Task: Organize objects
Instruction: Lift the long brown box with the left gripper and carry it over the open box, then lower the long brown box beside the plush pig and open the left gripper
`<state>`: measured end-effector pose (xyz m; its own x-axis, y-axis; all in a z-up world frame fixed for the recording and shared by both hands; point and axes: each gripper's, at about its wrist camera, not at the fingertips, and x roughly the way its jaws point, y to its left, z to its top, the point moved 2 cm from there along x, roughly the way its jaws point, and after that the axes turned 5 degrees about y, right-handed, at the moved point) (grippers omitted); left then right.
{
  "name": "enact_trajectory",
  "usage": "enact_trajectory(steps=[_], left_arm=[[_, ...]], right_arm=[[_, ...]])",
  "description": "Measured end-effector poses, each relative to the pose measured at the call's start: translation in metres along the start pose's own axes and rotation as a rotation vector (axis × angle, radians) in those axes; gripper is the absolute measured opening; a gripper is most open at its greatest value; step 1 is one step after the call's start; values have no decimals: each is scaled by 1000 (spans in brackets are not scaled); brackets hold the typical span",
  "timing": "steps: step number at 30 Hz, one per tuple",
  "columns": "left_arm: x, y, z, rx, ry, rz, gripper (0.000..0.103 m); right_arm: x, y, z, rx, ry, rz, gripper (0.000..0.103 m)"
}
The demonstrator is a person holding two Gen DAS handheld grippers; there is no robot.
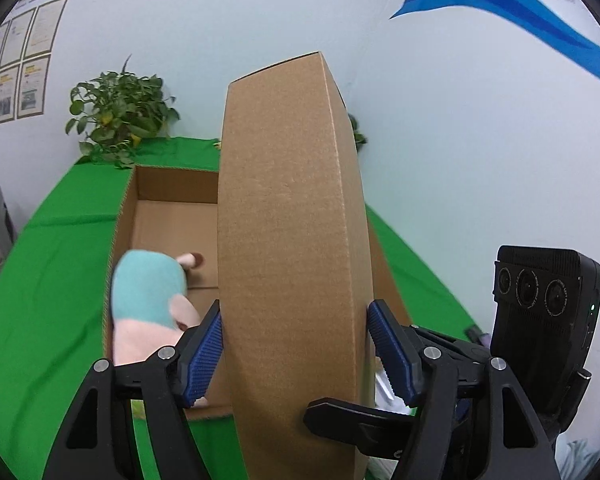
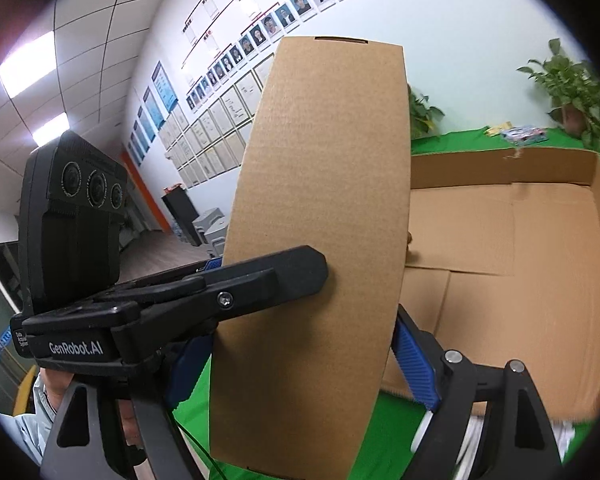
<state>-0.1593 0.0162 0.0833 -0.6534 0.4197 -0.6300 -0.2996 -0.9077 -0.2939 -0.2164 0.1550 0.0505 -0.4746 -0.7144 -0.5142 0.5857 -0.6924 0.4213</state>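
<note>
A tall cardboard flap [image 1: 292,216] stands upright between the jaws of the left gripper [image 1: 296,354]; the near blue pad presses its face on one side, while on the other side the pad sits just off the board's edge, so whether it truly pinches I cannot tell. From the right wrist view the same flap [image 2: 320,208] fills the space between the jaws of the right gripper [image 2: 304,364], both blue pads hard against its two long edges, a held grip at a wide spread. The left gripper [image 2: 204,284] crosses in front of those jaws, its black finger tip lying on the flap's face. Beyond and to the side of the left jaws the open cardboard box [image 1: 128,200] lies on the green-covered bench [image 1: 60,264], its near rim just under the pads. A plush toy [image 1: 148,304], teal above and pink below, leans against the box's side wall just beside the left pad, with bare box floor past it. On the far side of the right jaws the box floor [image 2: 500,240] is bare out to the far wall and corner. A potted plant [image 1: 120,116] stands at the bench's far edge, well beyond the jaws, and small packets [image 2: 520,134] lie past the box's far rim.
</note>
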Motion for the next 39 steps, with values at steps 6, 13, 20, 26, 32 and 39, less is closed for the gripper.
enact_trajectory(steps=[6, 13, 20, 26, 32, 39], left_arm=[[50, 22, 26, -11, 58, 95, 67], [121, 50, 32, -54, 145, 166, 65], [187, 62, 17, -60, 258, 251, 62], [217, 59, 16, -31, 288, 290, 62], [235, 54, 16, -18, 315, 348, 61], [248, 50, 13, -13, 346, 412, 60]], right_arm=[[39, -35, 16, 21, 51, 78, 82], [77, -82, 11, 99, 106, 166, 82], [104, -121, -11, 200, 181, 181, 81], [98, -135, -20, 239, 194, 165, 82], [88, -139, -30, 280, 213, 120, 82], [82, -158, -40, 322, 229, 63, 85]])
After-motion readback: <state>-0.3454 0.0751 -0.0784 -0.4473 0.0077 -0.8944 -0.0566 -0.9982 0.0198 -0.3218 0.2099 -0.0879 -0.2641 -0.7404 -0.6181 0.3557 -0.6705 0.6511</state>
